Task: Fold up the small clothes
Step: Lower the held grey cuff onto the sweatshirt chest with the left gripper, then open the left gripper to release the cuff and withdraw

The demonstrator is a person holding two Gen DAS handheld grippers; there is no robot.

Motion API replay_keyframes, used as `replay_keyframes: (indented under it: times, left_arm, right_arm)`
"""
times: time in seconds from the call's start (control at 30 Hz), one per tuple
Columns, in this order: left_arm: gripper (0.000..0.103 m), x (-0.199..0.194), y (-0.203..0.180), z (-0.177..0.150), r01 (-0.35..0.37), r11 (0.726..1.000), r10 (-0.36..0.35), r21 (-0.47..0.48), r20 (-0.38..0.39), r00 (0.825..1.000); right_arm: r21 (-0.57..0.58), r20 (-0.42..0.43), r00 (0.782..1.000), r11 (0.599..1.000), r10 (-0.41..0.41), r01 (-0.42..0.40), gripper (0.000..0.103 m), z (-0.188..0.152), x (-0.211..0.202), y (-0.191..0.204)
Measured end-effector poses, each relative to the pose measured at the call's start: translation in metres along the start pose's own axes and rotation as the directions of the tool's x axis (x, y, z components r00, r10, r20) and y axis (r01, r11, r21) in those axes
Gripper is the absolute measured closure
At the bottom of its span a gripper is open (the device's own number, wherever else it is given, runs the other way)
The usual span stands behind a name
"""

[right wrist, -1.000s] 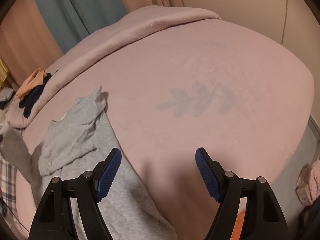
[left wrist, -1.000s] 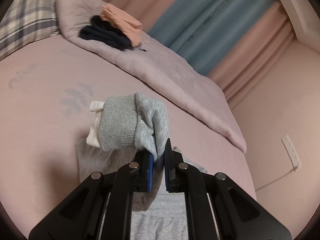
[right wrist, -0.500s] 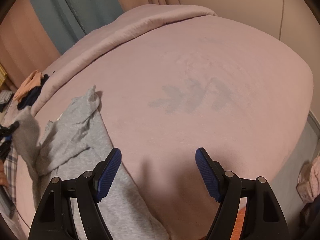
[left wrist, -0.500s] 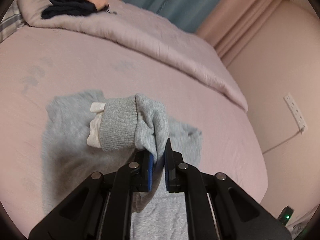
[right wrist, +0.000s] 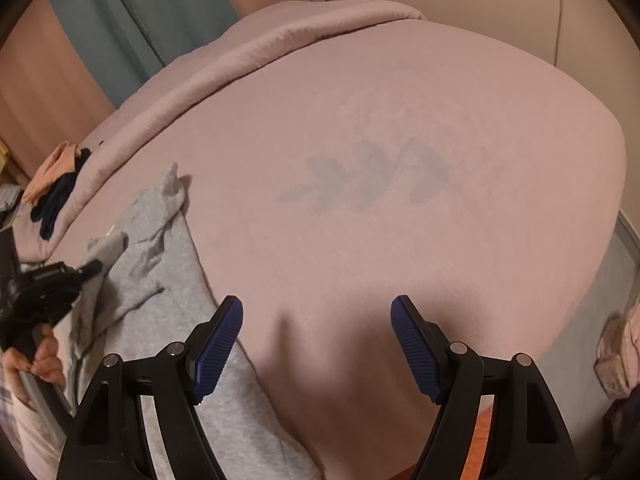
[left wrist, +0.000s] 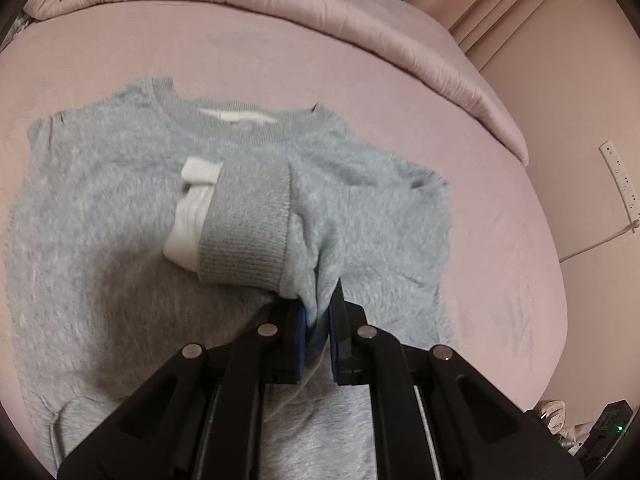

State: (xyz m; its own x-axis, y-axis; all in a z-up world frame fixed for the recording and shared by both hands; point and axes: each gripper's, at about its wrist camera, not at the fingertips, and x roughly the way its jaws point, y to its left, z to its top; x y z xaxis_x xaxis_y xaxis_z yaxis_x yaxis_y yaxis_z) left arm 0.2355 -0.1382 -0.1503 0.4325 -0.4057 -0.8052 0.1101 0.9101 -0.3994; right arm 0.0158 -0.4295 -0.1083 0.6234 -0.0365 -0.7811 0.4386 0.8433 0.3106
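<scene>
Grey sweatshirt point(left wrist: 120, 208): one garment, fleecy knit w/ ribbed neckband and a white label strip inside the collar. It lies flat on the pink bed sheet point(left wrist: 360, 64), collar toward the rolled duvet point(left wrist: 320, 4). One sleeve is lifted over the body panel; its ribbed cuff point(left wrist: 244, 220) shows a white inner layer poking out at the end. The far shoulder area is rumpled.

Left gripper point(left wrist: 318, 320): blue pads pressed nearly together, pinching sleeve fabric just behind the cuff, held above the torso of the garment. In the right-wrist view the same gripper point(right wrist: 86, 270) appears at the frame's left edge w/ a hand point(right wrist: 32, 364) on its handle and grey cloth draped off its tip.

Right gripper point(right wrist: 316, 344): jaws spread wide, nothing between them; it sits over bare sheet, just beside the sweatshirt's point(right wrist: 168, 300) lower edge.

Counts: 1 sweatshirt, 2 grippers, 1 visible hand. One small pile of peach and dark clothes point(right wrist: 56, 184) rests on the duvet, well apart from the sweatshirt. One faint grey leaf print point(right wrist: 360, 180) marks the sheet. Blue-grey curtain point(right wrist: 152, 12) behind the bed.
</scene>
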Motion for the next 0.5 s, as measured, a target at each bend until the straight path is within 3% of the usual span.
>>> replay_keyframes:
  times: [0.3, 0.4, 0.47, 0.5]
  left_arm:
    - [0.092, 0.005, 0.002, -0.006, -0.008, 1.0, 0.007, -0.009, -0.026, 1.0]
    - [0.07, -0.012, -0.002, -0.006, 0.019, 1.0, -0.019, 0.005, -0.03, 0.999]
    - [0.044, -0.031, -0.004, -0.006, 0.058, 0.998, -0.058, 0.01, -0.006, 0.998]
    - [0.041, -0.044, -0.005, -0.005, 0.073, 0.997, -0.073, 0.018, 0.022, 0.997]
  right_arm:
    - [-0.007, -0.014, 1.0, 1.0, 0.015, -0.015, 0.027, 0.0, 0.003, 0.0]
    - [-0.021, -0.014, 1.0, 1.0, 0.02, -0.02, 0.027, 0.001, 0.001, 0.003]
    - [-0.032, -0.008, 1.0, 0.999, 0.024, -0.024, 0.027, 0.002, -0.001, 0.005]
    - [-0.036, -0.003, 1.0, 0.999, 0.028, -0.028, 0.027, 0.004, -0.003, 0.007]
